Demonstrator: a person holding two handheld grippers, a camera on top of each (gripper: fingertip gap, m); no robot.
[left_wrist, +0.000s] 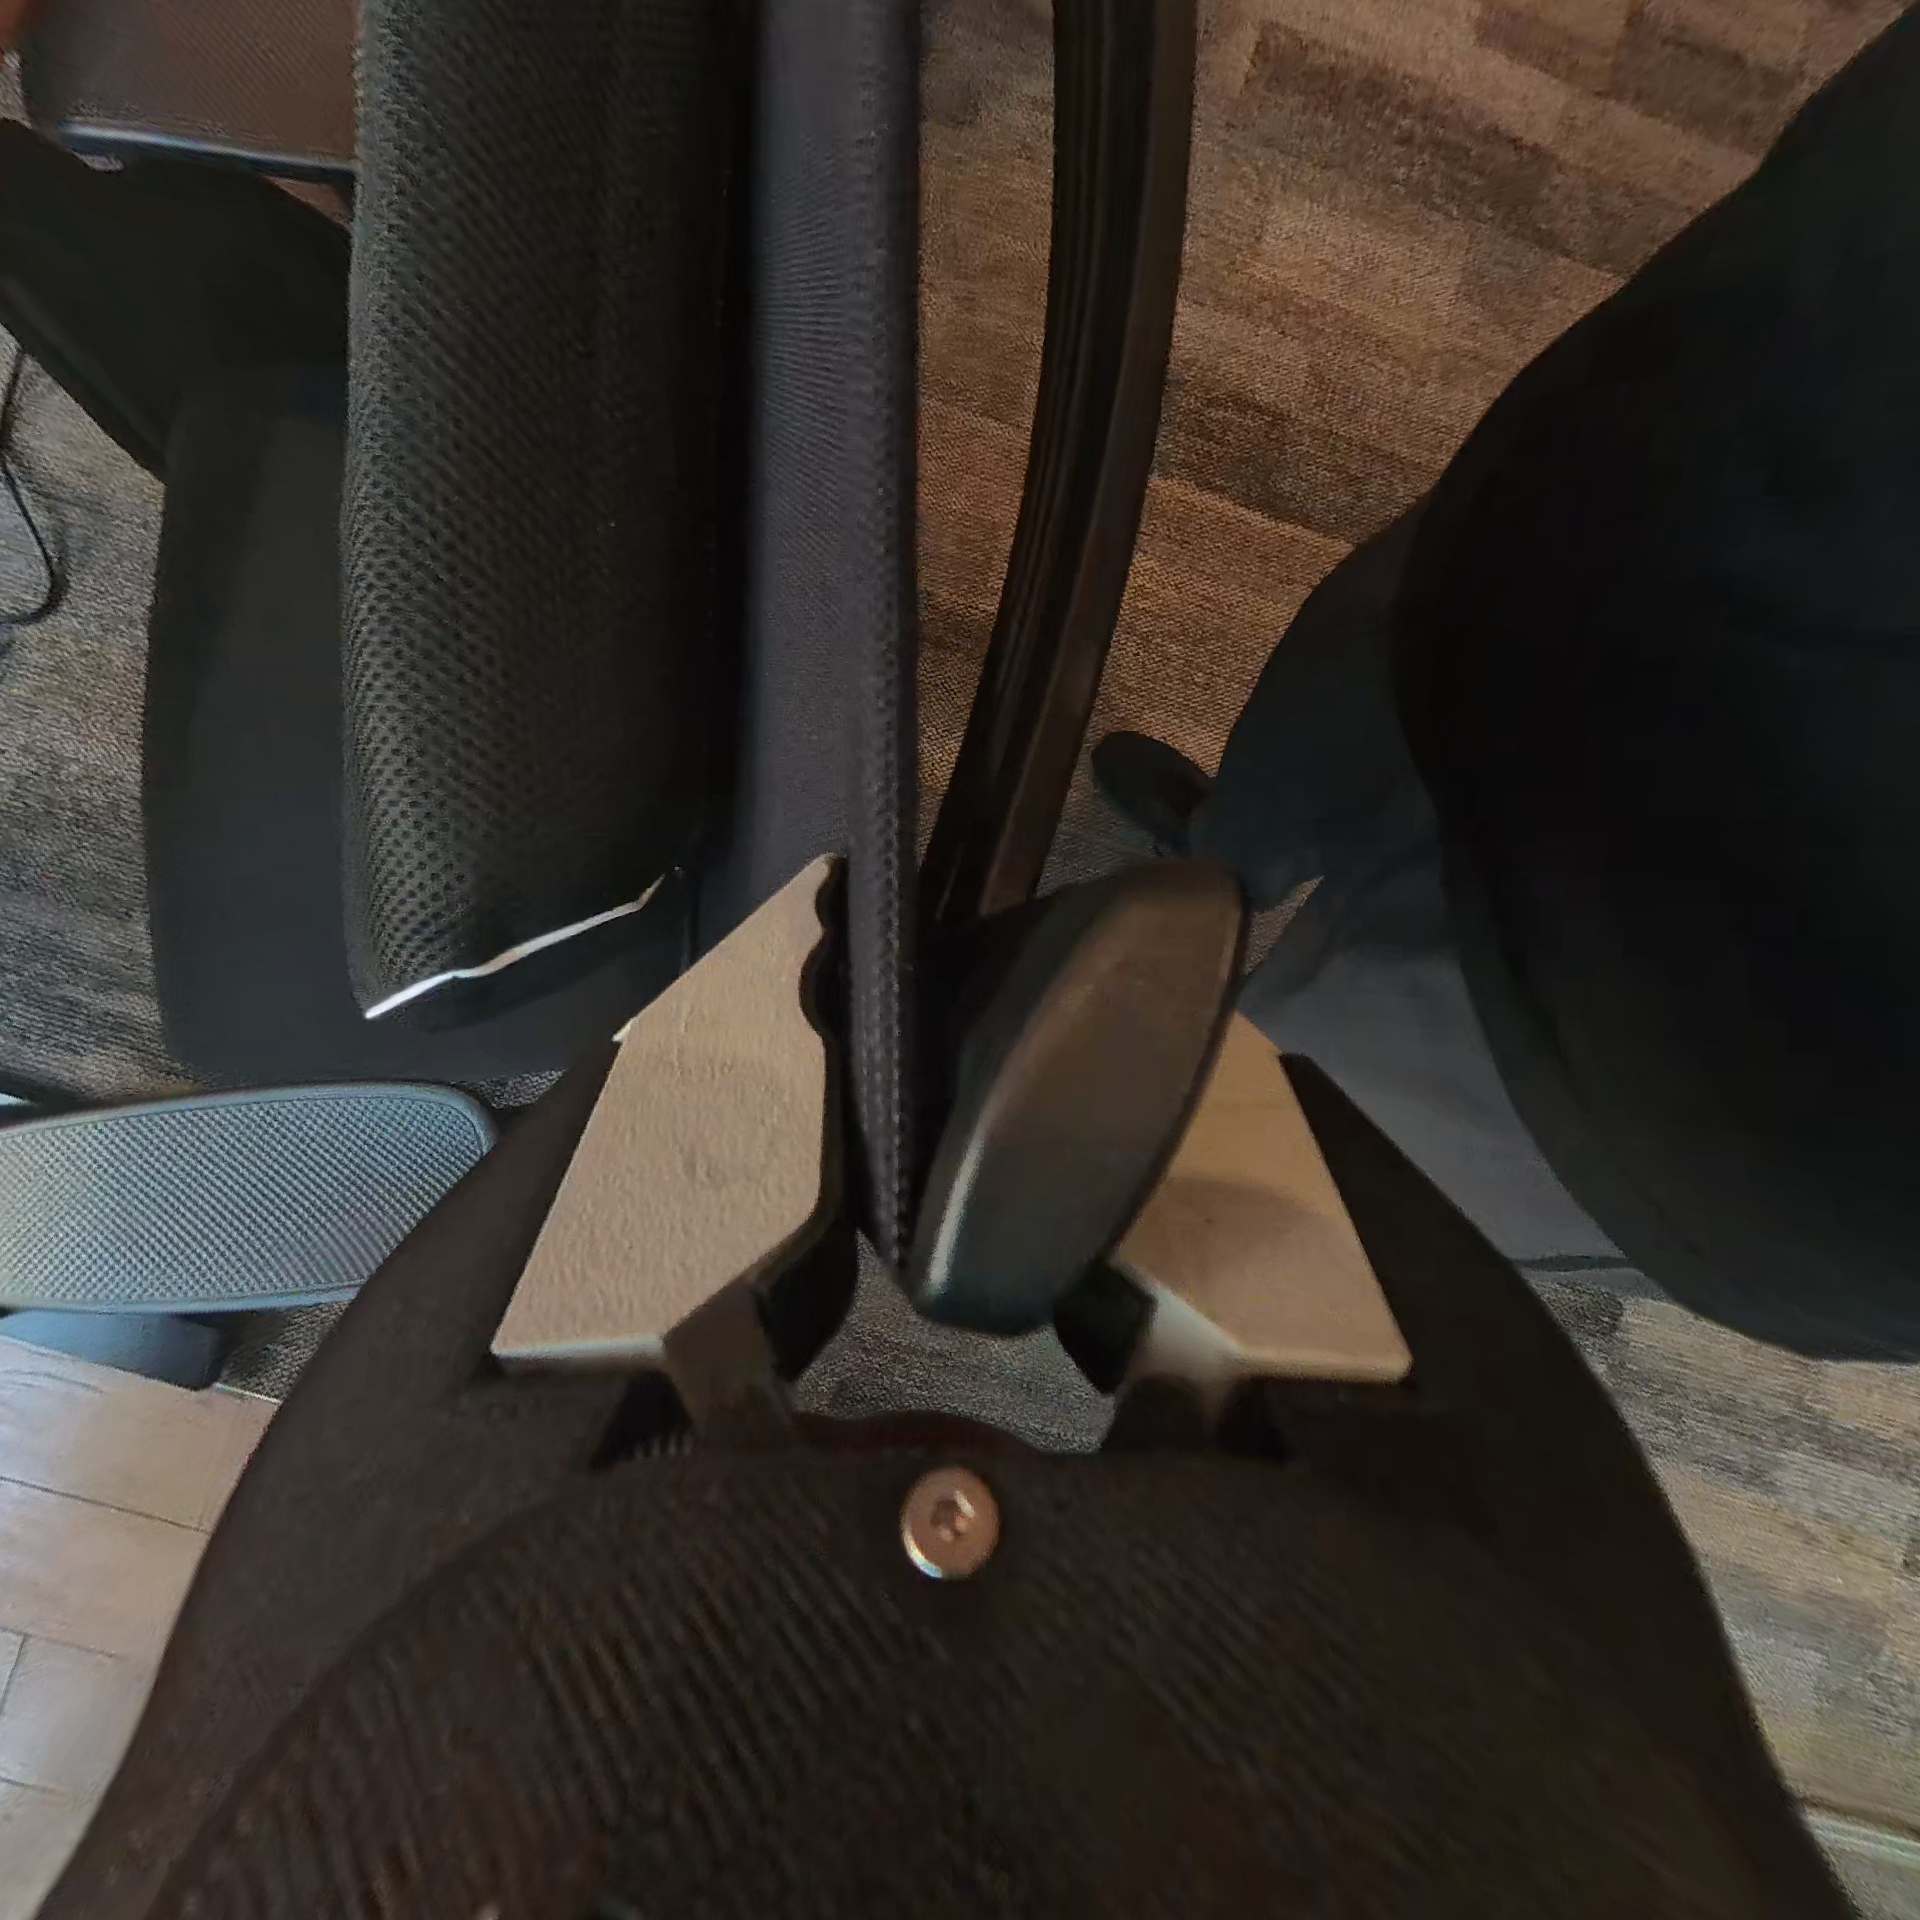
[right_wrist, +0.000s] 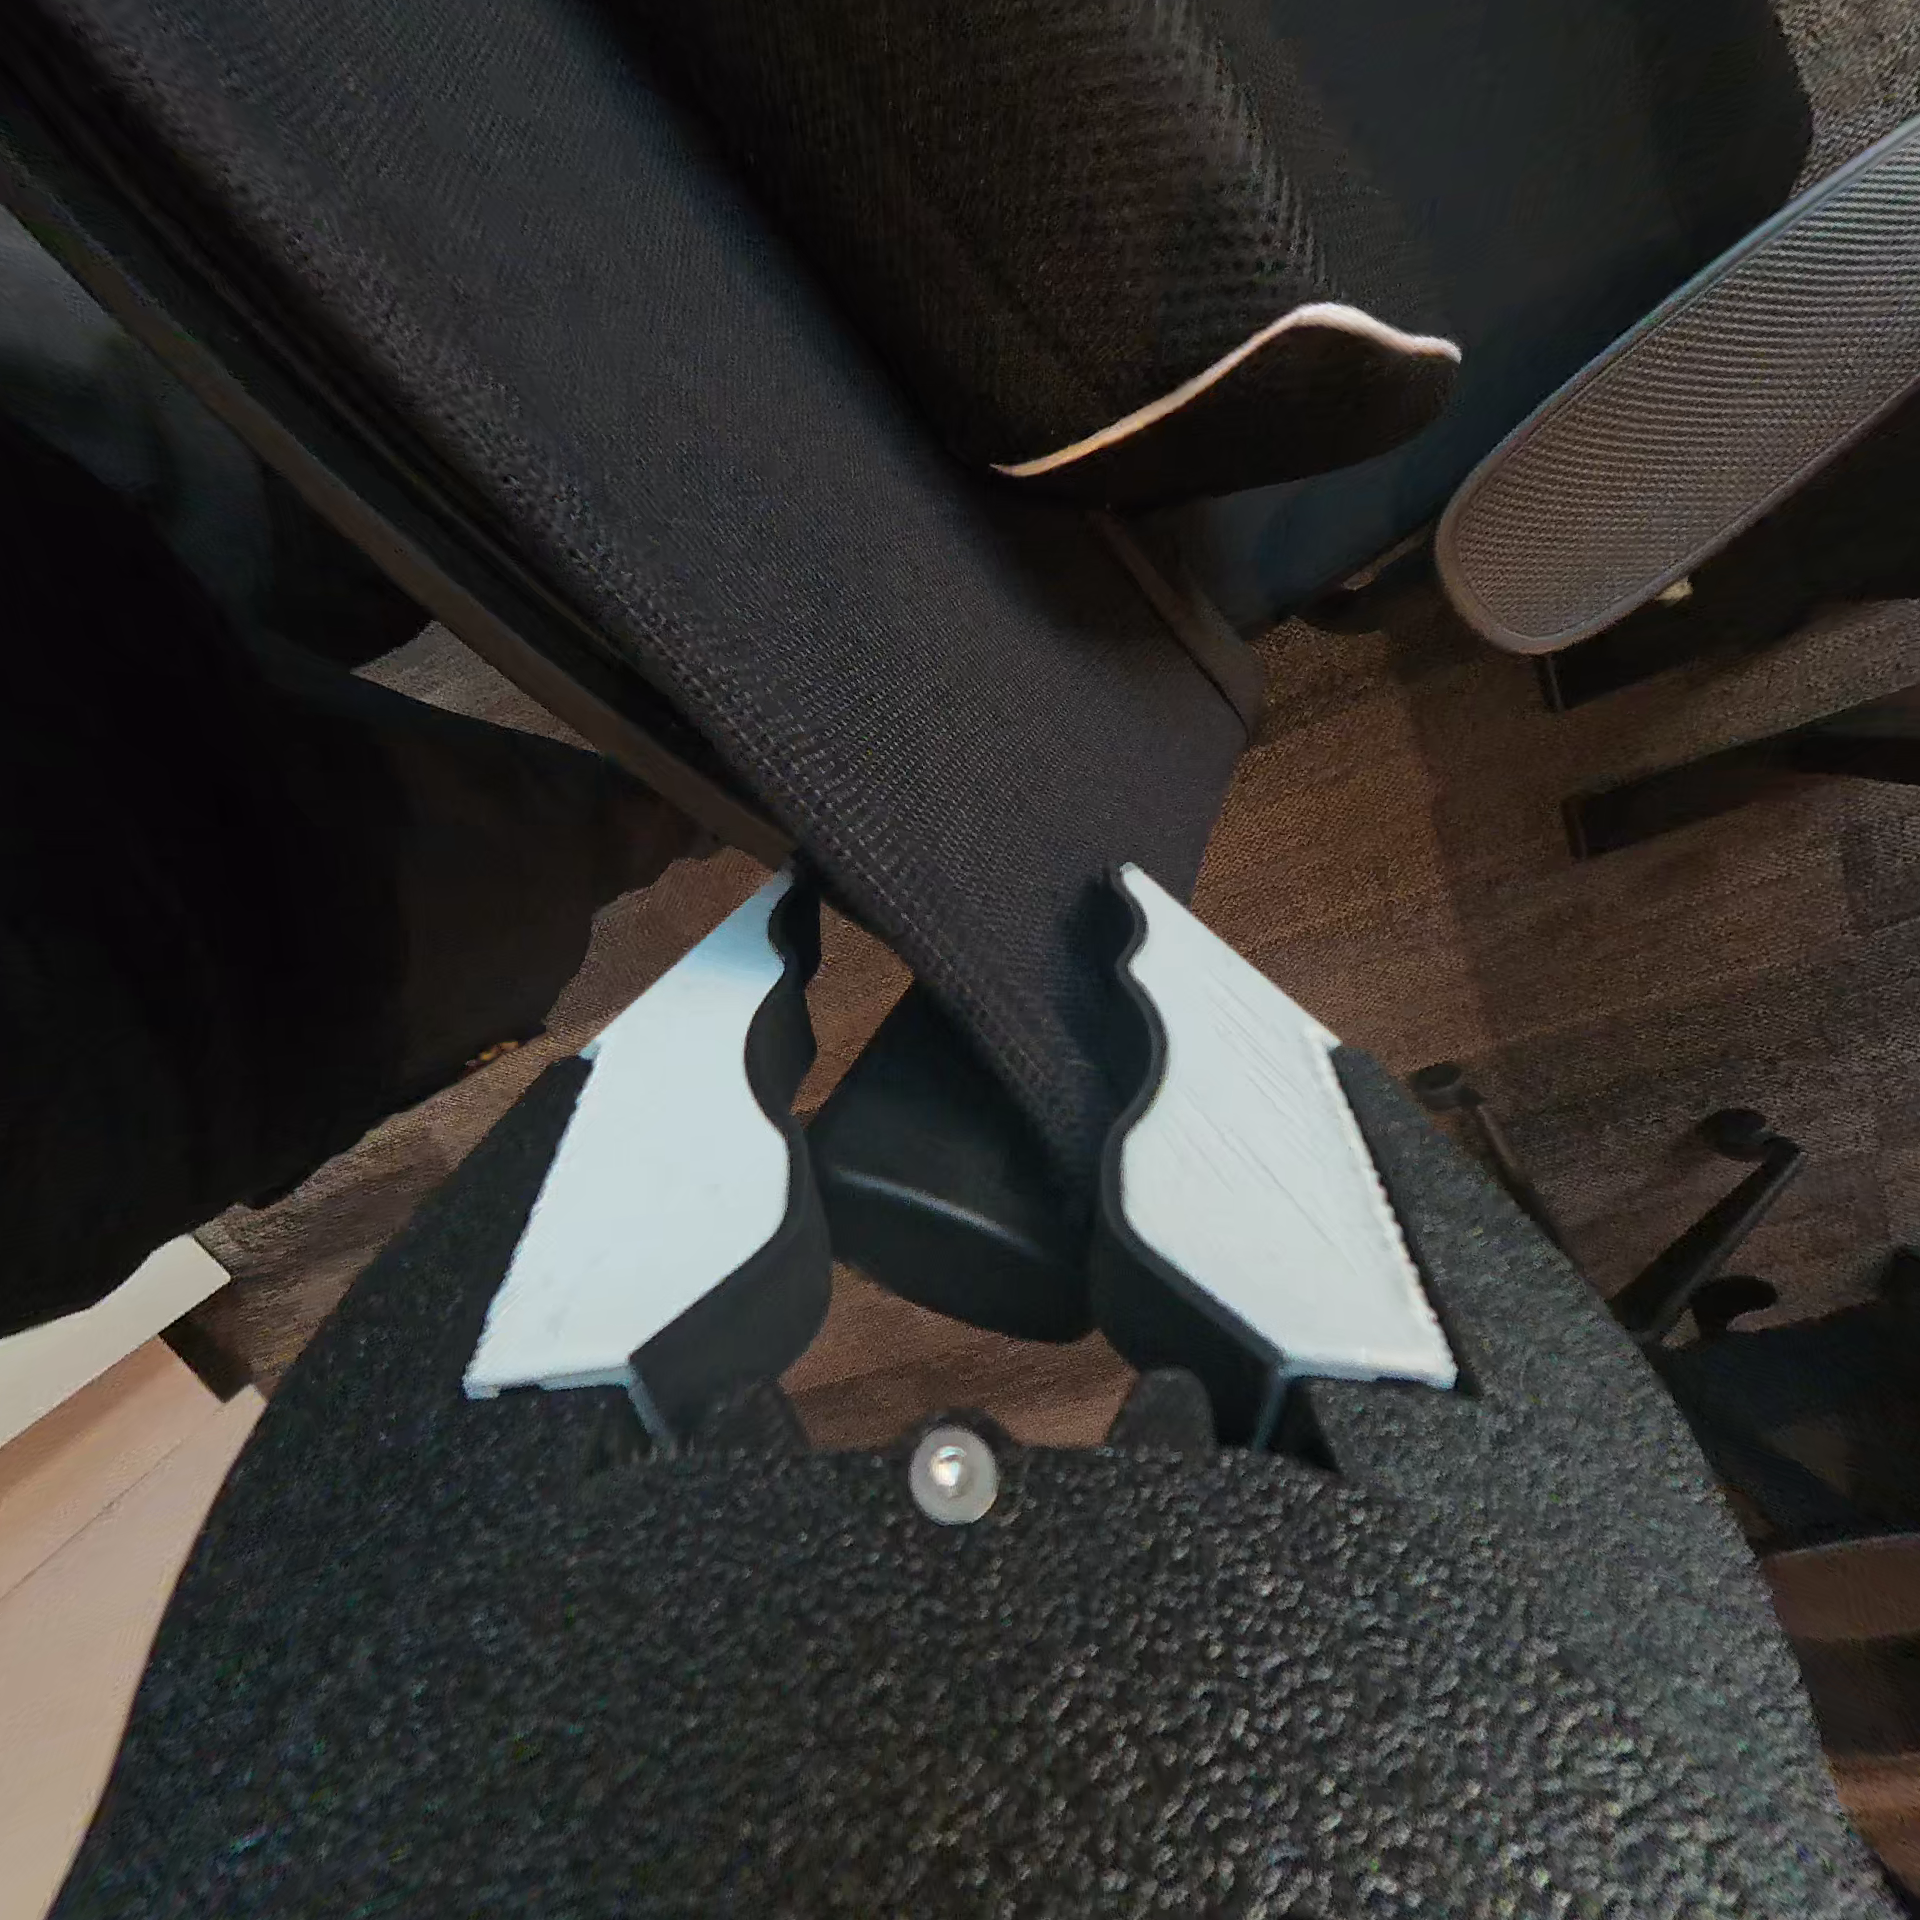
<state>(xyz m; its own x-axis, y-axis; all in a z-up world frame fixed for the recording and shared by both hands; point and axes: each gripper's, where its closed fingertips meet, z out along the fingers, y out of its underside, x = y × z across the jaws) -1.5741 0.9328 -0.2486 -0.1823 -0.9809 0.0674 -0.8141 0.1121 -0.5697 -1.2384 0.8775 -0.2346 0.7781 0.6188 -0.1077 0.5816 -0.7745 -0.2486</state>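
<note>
A black office chair fills both views, standing on brown carpet (left_wrist: 1299, 312). Its mesh backrest edge (left_wrist: 878, 727) runs between the fingers of the left gripper (left_wrist: 935, 1060), which is clenched on this edge together with a black plastic part (left_wrist: 1081, 1091). The right gripper (right_wrist: 961, 1049) stands released around the mesh edge (right_wrist: 831, 675). A grey armrest (right_wrist: 1683, 436) lies near.

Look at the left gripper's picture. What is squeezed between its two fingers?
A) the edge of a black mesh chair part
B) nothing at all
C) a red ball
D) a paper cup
A: in the left wrist view the left gripper has its fingers on either side of the black mesh chair edge, with a smooth dark plastic piece pressed in beside it.
</note>
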